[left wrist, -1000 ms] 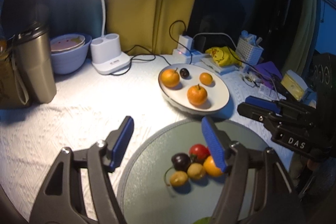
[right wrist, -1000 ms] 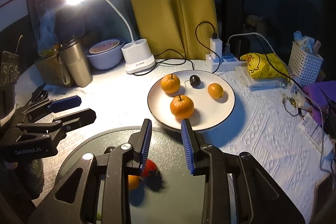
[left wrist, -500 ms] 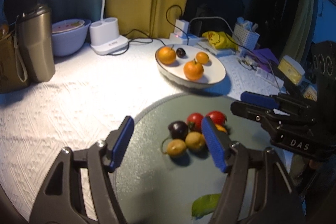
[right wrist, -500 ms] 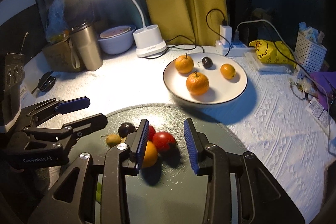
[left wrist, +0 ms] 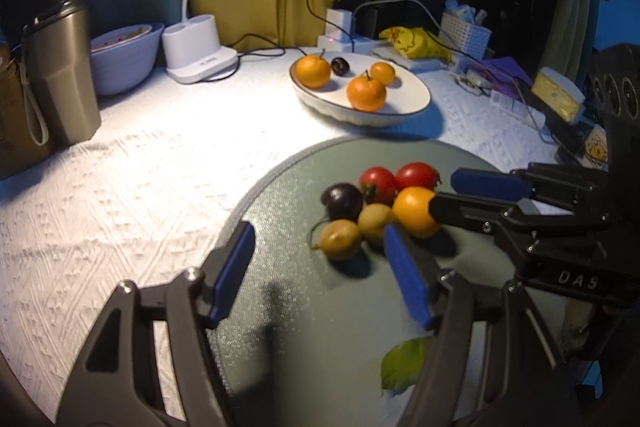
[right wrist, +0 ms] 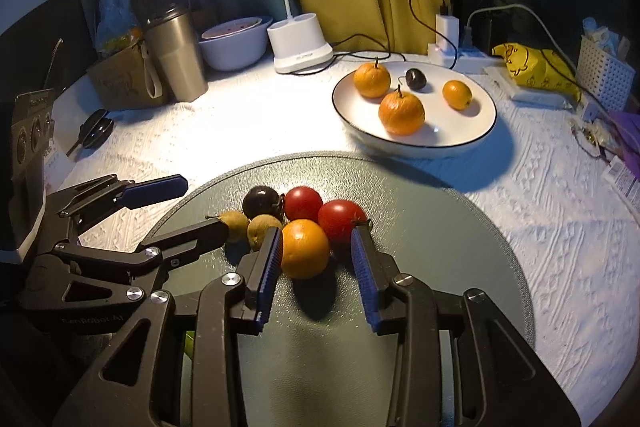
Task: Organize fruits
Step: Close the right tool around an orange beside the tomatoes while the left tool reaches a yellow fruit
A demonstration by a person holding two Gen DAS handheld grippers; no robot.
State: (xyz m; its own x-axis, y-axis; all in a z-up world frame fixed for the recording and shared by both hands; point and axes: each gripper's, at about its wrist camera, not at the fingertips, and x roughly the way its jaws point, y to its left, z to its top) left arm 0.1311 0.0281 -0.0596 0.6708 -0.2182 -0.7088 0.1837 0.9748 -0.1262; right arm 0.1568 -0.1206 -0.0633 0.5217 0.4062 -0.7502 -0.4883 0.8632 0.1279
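Small orange [right wrist: 305,247] sat on the near part of the round grey mat [right wrist: 460,247], nearest piece of a tight cluster, touching a red tomato [right wrist: 341,218] on its far right. No clear long axis: near-round, stem end not visible. Second tomato [right wrist: 303,202], dark plum [right wrist: 261,202] and two yellowish fruits [right wrist: 262,229] packed just behind and left. Probably gathered there as the unsorted pile, with the white plate [right wrist: 480,131] farther off already carrying three oranges and a plum. Right gripper [right wrist: 316,259] straddled the orange, jaws apart, left one at the orange's side, right one clear of it, likely lined up for a pick. Left gripper [left wrist: 316,267] hovered over the mat's left part, jaws apart and empty. All on the white tabletop [right wrist: 240,131].
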